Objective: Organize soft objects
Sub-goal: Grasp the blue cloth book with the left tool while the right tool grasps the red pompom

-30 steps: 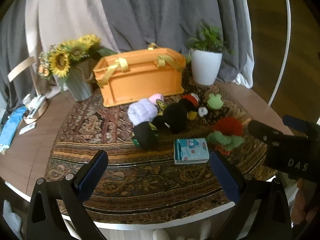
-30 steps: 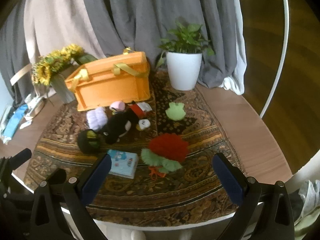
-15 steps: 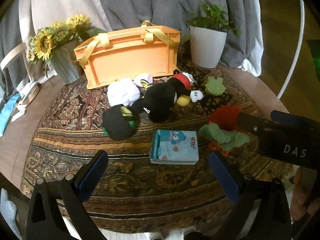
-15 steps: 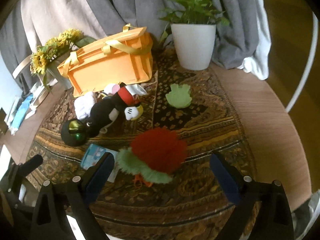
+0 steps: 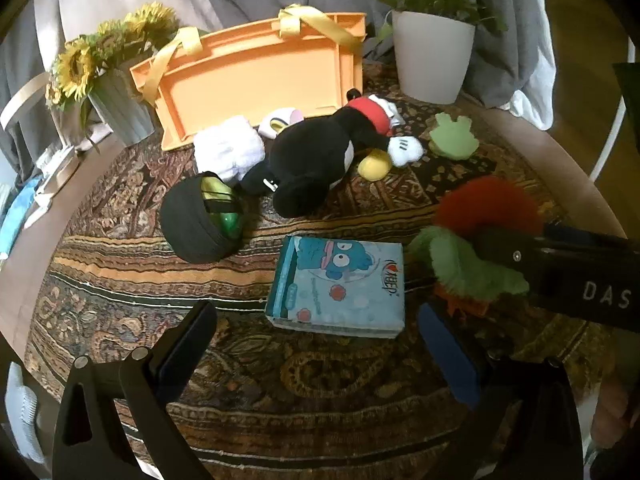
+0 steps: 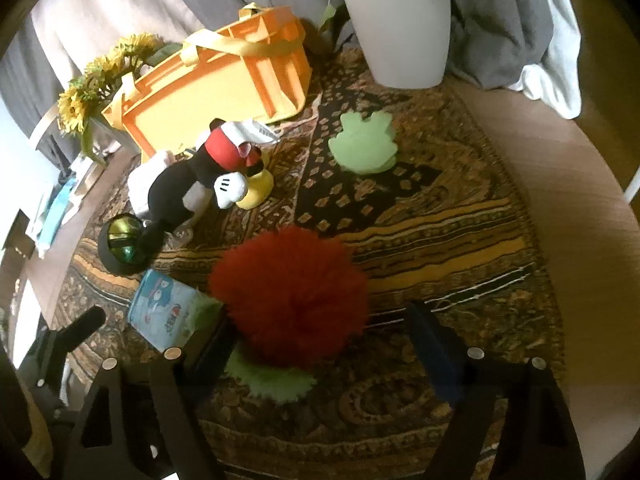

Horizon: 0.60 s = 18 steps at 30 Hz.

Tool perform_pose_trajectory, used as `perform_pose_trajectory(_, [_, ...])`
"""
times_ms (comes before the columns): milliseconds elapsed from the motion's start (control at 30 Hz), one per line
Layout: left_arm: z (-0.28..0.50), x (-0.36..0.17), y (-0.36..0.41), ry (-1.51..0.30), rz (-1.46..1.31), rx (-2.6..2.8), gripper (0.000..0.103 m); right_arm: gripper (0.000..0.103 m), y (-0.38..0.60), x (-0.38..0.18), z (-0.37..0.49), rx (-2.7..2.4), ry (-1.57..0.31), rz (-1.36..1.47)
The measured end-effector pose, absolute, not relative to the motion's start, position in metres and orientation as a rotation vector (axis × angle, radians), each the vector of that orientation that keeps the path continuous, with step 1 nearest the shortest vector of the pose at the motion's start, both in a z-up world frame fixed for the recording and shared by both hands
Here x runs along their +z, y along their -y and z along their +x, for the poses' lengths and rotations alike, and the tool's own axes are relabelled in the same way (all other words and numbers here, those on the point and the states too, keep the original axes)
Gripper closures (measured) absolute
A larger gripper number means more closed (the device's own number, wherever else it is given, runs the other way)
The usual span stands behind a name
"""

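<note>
A red and green fluffy plush [image 6: 288,296] lies on the patterned rug, and my right gripper [image 6: 320,332] straddles it. Its jaws are closing with the plush between them. The left pad is at the fur's edge; a gap shows at the right pad. In the left wrist view that gripper's black body [image 5: 568,276] covers part of the plush [image 5: 484,204]. My left gripper [image 5: 316,340] is open just above a blue tissue pack [image 5: 340,284], whose near edge lies between the fingertips, untouched. Behind are a black mouse plush [image 5: 316,156], a white fluffy toy [image 5: 230,148] and an orange basket [image 5: 256,76].
A black pouch holding a green ball [image 5: 200,216] sits left of the pack. A green frog pad [image 6: 366,144] lies toward the white plant pot [image 6: 400,24]. A sunflower vase [image 5: 92,64] stands back left. Bare wooden table edge [image 6: 580,220] curves on the right.
Both grippers have come down and forward toward the rug. The right one's jaws have narrowed around the red plush. The blue pack now reaches between the left fingertips.
</note>
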<state>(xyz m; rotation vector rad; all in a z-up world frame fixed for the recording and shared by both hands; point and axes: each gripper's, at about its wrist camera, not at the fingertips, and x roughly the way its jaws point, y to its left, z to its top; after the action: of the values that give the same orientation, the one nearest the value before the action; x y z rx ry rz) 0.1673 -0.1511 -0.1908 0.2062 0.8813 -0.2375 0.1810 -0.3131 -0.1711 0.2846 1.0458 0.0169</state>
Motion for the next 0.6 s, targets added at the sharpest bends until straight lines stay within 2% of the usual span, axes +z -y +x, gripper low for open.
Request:
perform_pose_trajectory(233, [0.182,-0.206,0.153,-0.898,0.193,-0.221,0.007,0.029,0.305,-0.178,0.192,0.062,-1.050,0.276])
perform_pose_trajectory(367, [0.186,-0.210,0.153,-0.905,0.176,-0.232,0.016,0.038,0.306,-0.182,0.197,0.089,-1.053,0.293])
perform_pose_trajectory(500, [0.189,-0.213,0.154,-0.910,0.156,-0.249,0.030,0.043,0.304,-0.183,0.200,0.105,-1.044,0.289])
perform_pose_trajectory(600, [0.192,-0.213,0.154,-0.916,0.137,-0.260,0.031,0.053,0.300,-0.183,0.202,0.129,-1.040,0.266])
